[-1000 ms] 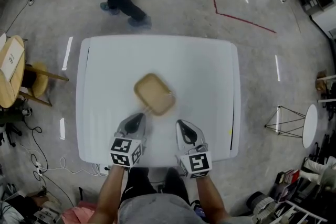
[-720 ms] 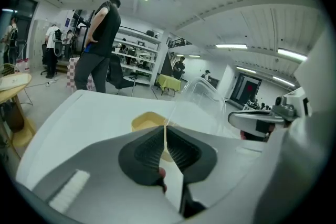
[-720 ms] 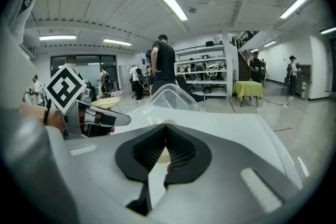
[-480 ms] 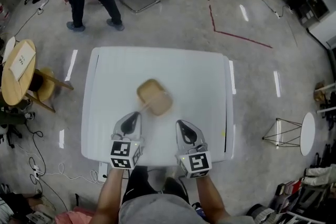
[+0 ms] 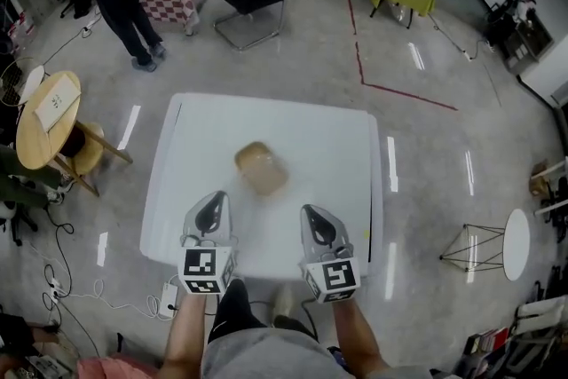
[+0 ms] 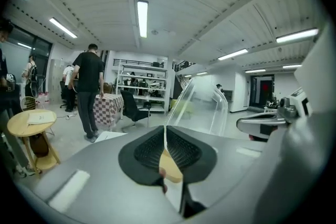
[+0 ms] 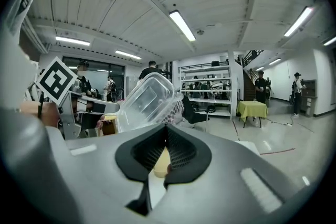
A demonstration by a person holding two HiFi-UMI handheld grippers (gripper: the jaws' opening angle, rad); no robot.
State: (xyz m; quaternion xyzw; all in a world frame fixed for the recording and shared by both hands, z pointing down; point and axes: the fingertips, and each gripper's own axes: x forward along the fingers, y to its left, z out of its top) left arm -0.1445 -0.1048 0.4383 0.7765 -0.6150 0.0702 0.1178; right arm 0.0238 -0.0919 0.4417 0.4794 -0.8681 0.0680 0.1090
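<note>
L gripper & R gripper are up over the near part of the white table. Both have their jaws squeezed tight, and each looks to pinch a thin bit of rim on the clear box. The box hangs in the air btw them, tipped on its side. A tan tray sits on the table, apart from both. I think the grip is tiny, just the edge, so the box could slip out & drop on the table or tray. It looks thin & bendy too. If the 2 grippers pull apart or twist diff ways, the rim could bend or pop free.
</note>
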